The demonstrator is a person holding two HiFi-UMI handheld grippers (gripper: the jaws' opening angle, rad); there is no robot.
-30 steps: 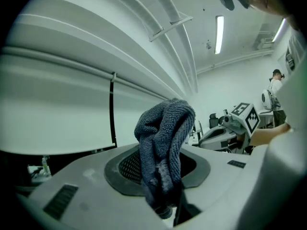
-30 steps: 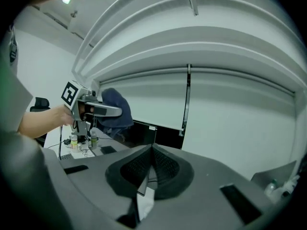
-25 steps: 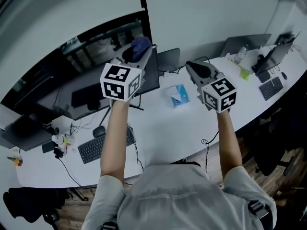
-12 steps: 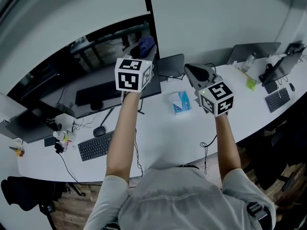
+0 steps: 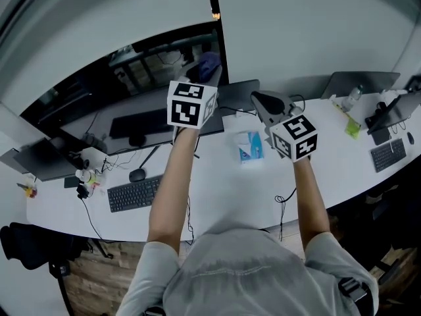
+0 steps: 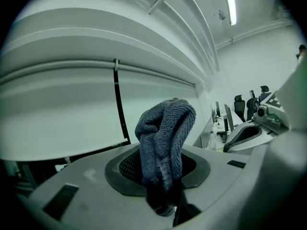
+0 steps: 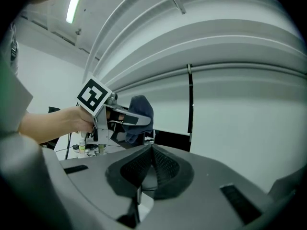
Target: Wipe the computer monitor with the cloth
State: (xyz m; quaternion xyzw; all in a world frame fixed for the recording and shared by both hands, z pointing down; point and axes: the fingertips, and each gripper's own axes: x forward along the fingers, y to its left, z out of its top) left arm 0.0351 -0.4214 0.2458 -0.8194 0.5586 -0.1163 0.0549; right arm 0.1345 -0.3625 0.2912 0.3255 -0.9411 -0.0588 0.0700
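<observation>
A folded blue-grey cloth (image 6: 165, 128) sticks up from my left gripper (image 6: 165, 195), which is shut on its lower end. In the head view the left gripper (image 5: 209, 72) is raised in front of the dark window strip, with the cloth (image 5: 210, 62) at its tip. The black monitor (image 5: 214, 122) stands on the desk just behind and below it, mostly hidden by the marker cube. My right gripper (image 7: 151, 152) is shut with nothing in it, and hovers beside the left one (image 5: 263, 101). From the right gripper view the cloth (image 7: 143, 110) shows in the left gripper (image 7: 125, 121).
A long white desk (image 5: 217, 183) carries a blue tissue box (image 5: 250, 145), a black keyboard (image 5: 133, 193), a mouse (image 5: 137, 174), small bottles (image 5: 82, 176) and cables. Further right are a laptop (image 5: 358, 83) and another keyboard (image 5: 389, 155). A pale wall with a blind rises behind.
My left gripper, with the cloth in it, has risen and moved right, closer to the right gripper. The right gripper has hardly moved. The head view has shifted.
</observation>
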